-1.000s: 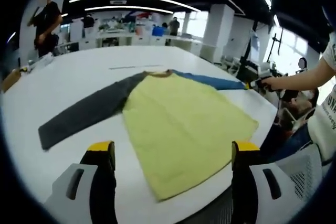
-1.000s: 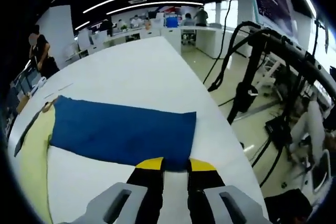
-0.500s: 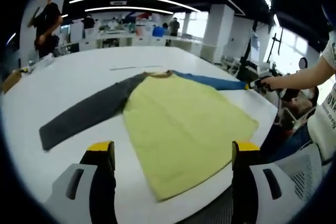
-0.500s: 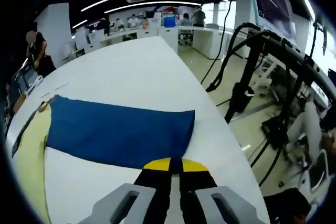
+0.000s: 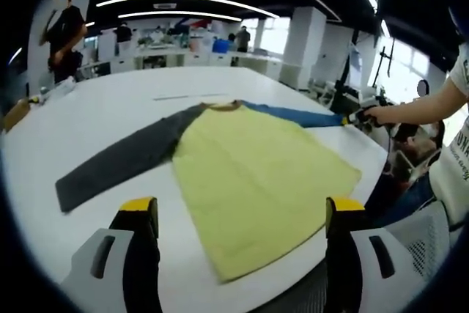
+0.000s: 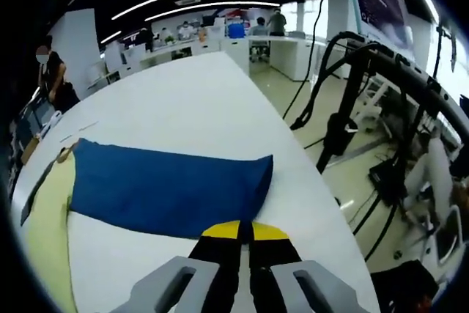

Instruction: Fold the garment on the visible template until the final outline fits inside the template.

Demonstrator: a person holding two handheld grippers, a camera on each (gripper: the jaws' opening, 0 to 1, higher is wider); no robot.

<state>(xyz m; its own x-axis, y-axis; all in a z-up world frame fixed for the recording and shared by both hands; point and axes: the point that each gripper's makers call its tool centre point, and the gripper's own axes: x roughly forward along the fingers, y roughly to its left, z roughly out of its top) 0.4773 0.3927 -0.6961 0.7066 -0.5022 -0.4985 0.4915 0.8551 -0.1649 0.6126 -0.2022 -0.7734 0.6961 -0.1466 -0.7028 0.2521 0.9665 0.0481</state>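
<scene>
At the blue sleeve (image 6: pixel 165 188) cuff, my right tongs (image 6: pixel 244 231) have just closed on the fabric; left tongs (image 5: pixel 238 214) idle, wide open, over the shirt (image 5: pixel 253 177) flat on the counter (image 5: pixel 110 100). Sleeve fold next.

I see one white worktop (image 5: pixel 110 119) carrying everything. A garment (image 5: pixel 256 174) lies flat on it: yellow body, grey sleeve (image 5: pixel 121 159) stretched toward one side, blue sleeve (image 5: pixel 293 113) toward the opposite edge. The body's hem reaches the near rim of the worktop. Beyond the collar I note a thin dark line (image 5: pixel 189 95) on the surface. In the right gripper view, the blue sleeve (image 6: pixel 165 188) lies flat, its cuff end near the worktop (image 6: pixel 183 111) edge. Small items at the far left corner are too blurred to identify.
</scene>
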